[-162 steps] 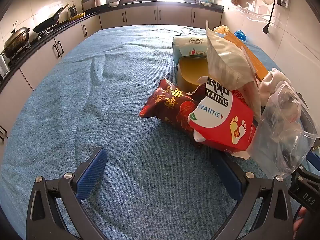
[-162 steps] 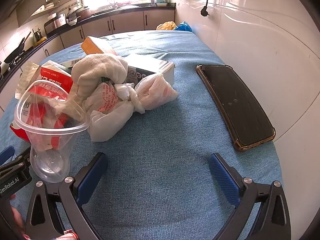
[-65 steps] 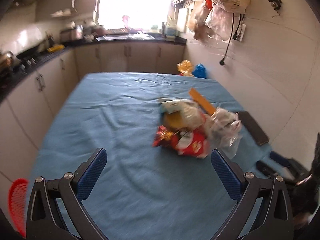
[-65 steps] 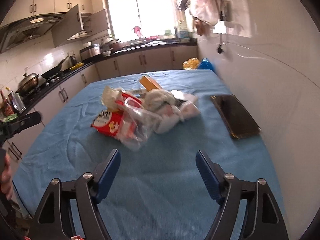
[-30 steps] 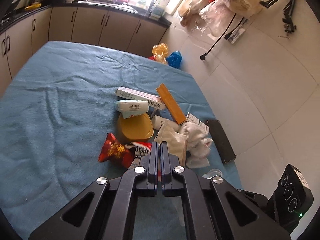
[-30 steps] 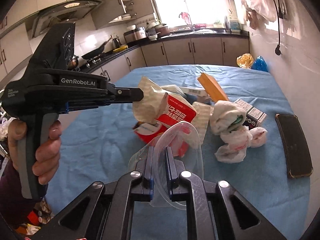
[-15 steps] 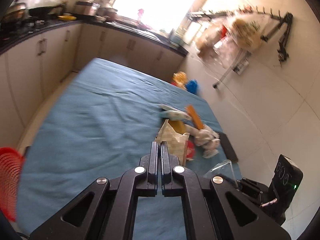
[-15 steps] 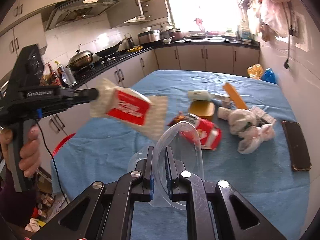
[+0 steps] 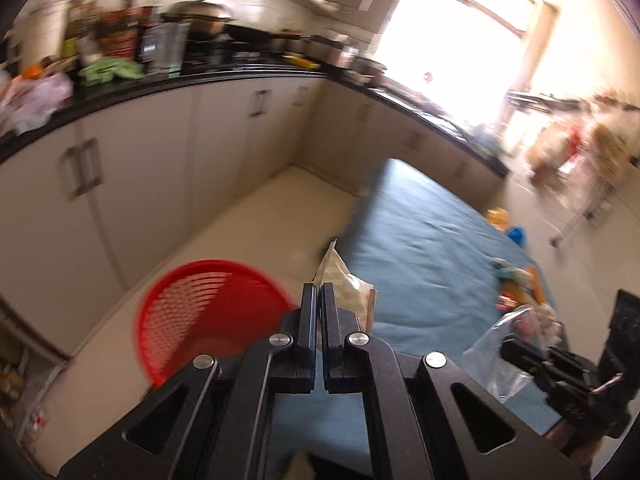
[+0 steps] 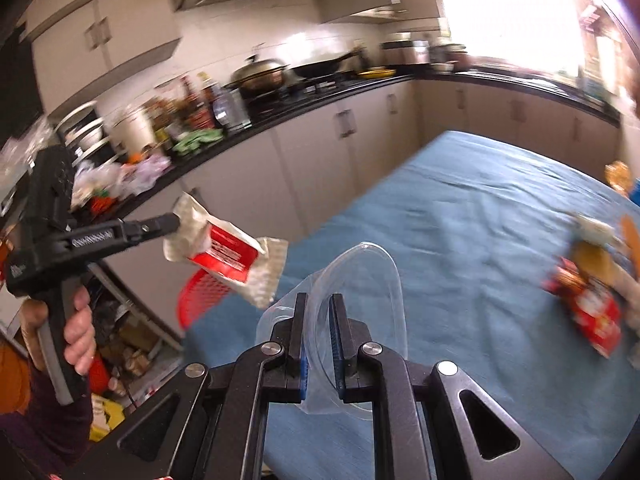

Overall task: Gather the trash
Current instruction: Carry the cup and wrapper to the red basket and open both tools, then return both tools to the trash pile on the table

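The left gripper (image 10: 176, 222) pinches a crinkled white-and-red wrapper (image 10: 228, 256) in its jaws, in the air above a red basket (image 9: 208, 320) on the floor. The right gripper (image 10: 318, 308) clamps a clear plastic cup (image 10: 360, 300) above the blue surface (image 10: 480, 220).

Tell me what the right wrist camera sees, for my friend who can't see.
The right claw pinches a clear plastic cup above the blue table. The left claw carries a red-and-white wrapper over a red basket.

Window (image 9: 460, 52) glare; motion blur; fisheye edges dark.
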A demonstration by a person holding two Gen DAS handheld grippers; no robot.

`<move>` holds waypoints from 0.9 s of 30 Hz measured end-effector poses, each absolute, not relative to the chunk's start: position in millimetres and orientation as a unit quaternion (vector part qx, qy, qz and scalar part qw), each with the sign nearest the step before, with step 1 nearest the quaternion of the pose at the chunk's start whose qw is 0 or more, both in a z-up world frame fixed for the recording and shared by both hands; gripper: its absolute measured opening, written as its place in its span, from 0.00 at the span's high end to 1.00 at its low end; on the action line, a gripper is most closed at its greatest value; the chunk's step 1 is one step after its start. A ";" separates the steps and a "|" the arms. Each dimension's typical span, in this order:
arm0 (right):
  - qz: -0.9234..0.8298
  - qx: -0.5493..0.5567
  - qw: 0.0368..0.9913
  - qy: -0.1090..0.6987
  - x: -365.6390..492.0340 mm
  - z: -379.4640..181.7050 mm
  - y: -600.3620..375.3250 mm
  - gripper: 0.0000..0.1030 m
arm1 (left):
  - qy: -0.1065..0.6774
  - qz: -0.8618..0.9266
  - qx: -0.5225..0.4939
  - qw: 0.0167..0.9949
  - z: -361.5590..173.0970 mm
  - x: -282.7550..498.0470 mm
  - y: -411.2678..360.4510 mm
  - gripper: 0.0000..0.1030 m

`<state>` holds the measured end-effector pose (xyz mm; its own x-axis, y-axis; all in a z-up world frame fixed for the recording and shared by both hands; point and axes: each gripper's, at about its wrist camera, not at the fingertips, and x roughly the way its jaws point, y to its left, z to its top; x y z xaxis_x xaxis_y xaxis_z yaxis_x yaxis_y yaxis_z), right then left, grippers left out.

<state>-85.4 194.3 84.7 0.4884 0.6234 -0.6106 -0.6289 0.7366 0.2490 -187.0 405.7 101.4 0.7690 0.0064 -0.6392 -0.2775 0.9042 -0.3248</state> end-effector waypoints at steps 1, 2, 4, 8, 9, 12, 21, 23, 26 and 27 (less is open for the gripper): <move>0.370 -0.006 0.859 0.353 -84.6 83.6 206.1 0.90 | 0.331 0.088 -0.206 0.917 98.2 -189.3 412.9 0.99; 0.380 -0.008 0.854 0.355 -81.7 82.4 224.5 0.90 | 0.333 0.103 -0.207 0.914 92.1 -192.0 424.5 0.99; 0.394 -0.011 0.846 0.360 -76.3 80.2 252.3 0.90 | 0.338 0.120 -0.212 0.909 78.9 -196.8 445.5 0.99; 0.414 -0.019 0.831 0.371 -64.5 71.5 307.5 0.90 | 0.349 0.140 -0.218 0.901 61.9 -199.1 464.2 0.98; 0.418 -0.018 0.827 0.374 -61.9 70.1 317.3 0.90 | 0.350 0.143 -0.219 0.900 59.2 -199.2 467.9 0.98; 0.427 -0.020 0.818 0.384 -50.3 60.3 350.1 0.89 | 0.348 0.161 -0.219 0.897 52.8 -201.5 477.5 0.97; 0.432 0.014 0.802 0.413 -29.1 39.0 370.9 0.50 | 0.338 0.168 -0.232 0.897 46.8 -206.5 485.5 0.53; 0.428 0.013 0.805 0.410 -30.0 39.0 365.0 0.49 | 0.336 0.172 -0.232 0.897 48.8 -207.4 481.7 0.49; 0.419 0.015 0.811 0.407 -31.7 41.9 347.9 0.47 | 0.332 0.178 -0.219 0.900 55.9 -207.1 471.7 0.45; 0.414 0.016 0.815 0.405 -32.5 42.3 341.7 0.46 | 0.330 0.179 -0.213 0.902 59.2 -206.7 467.4 0.40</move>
<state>-32.5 341.7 42.3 0.3284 0.6877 -0.6475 -0.6623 0.6564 0.3613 -206.7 467.4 59.2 0.7180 0.1825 -0.6717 -0.4637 0.8451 -0.2660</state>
